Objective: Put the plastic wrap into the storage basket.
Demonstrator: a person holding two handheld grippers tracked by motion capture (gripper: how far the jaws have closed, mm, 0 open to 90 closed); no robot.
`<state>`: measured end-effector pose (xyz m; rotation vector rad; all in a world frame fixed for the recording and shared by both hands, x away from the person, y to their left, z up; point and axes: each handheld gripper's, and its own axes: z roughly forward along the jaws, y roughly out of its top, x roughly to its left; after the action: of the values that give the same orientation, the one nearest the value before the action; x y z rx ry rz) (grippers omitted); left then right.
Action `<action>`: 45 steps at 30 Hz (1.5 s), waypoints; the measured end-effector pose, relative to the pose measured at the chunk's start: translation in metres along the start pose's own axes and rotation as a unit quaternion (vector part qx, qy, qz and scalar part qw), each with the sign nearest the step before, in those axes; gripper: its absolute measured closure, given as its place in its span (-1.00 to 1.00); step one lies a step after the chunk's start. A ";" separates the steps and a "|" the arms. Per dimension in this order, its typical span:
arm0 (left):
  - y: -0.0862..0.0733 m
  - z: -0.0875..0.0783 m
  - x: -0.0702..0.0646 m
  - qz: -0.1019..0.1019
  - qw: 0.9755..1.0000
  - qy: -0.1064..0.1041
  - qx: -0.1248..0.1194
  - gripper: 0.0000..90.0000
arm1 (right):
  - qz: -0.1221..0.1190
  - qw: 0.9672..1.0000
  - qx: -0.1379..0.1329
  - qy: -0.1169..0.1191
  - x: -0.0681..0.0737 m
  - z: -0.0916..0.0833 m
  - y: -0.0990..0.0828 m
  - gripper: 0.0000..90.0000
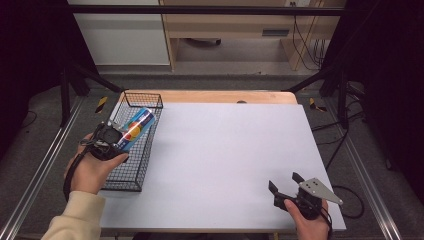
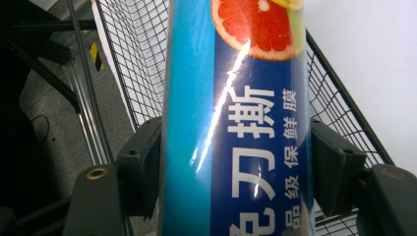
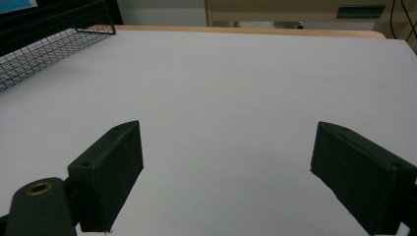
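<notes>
1. The basket (image 1: 134,145), a black wire one, lies along the table's (image 1: 225,150) left edge, at about 9 o'clock from the table's middle. That spot probably keeps it within easy reach of the left hand (image 1: 92,170).
2. The left gripper (image 1: 114,139) is closed on the box (image 1: 136,127), a long blue box of cling film with a grapefruit print. In the left gripper view its jaws press both long sides of the box (image 2: 236,123), a hold across the narrow width that likely stops it from slipping.
3. The box hangs over the basket's middle, its free end pointing toward 1 o'clock, roughly in line with the basket's length. My guess is that it is lined up this way so it can fit between the wire walls (image 2: 142,59).
4. The right gripper (image 1: 286,186) sits at 5 o'clock near the table's front edge, well apart from the basket. Its jaws stand wide apart with nothing between them, seemingly parked clear of the work.
</notes>
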<state>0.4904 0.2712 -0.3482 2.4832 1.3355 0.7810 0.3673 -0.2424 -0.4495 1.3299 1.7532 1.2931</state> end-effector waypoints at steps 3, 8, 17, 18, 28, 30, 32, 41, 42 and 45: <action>0.001 0.002 0.000 -0.004 1.000 0.001 0.006 -0.28 | 0.000 1.000 0.000 0.000 0.000 0.000 0.000 -0.72; 0.002 0.004 0.000 -0.011 1.000 0.007 0.015 -0.28 | -0.001 1.000 -0.001 0.002 0.000 0.000 0.000 -0.72; 0.004 0.010 0.002 -0.018 0.999 0.014 0.033 -0.28 | -0.001 1.000 -0.002 0.003 0.000 0.000 0.000 -0.72; 0.004 0.011 0.002 -0.019 0.999 0.014 0.034 -0.28 | -0.001 1.000 -0.001 0.004 0.000 0.000 0.000 -0.72; 0.004 0.020 0.005 -0.029 0.998 0.012 0.050 -0.28 | -0.002 1.000 -0.001 0.004 0.001 0.001 0.000 -0.72; 0.004 0.022 0.005 -0.024 0.998 0.010 0.055 -0.28 | -0.002 1.000 -0.001 0.004 0.001 0.001 0.000 -0.72; 0.006 0.024 0.005 -0.027 0.998 0.008 0.059 -0.28 | -0.002 1.000 0.000 0.004 0.000 0.001 0.000 -0.72; 0.007 0.031 0.006 -0.031 0.997 0.008 0.077 -0.28 | -0.002 1.000 0.001 0.004 0.001 0.001 0.000 -0.72; 0.008 0.035 0.005 -0.031 0.996 0.006 0.084 -0.28 | -0.002 1.000 0.000 0.004 0.001 0.001 0.000 -0.72; 0.008 0.038 0.003 -0.030 0.996 0.007 0.088 -0.28 | -0.002 1.000 0.000 0.004 0.000 0.001 0.000 -0.72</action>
<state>0.5184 0.2718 -0.3759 2.5590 1.5385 0.6948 0.3678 -0.2418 -0.4493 1.3228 1.7593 1.2976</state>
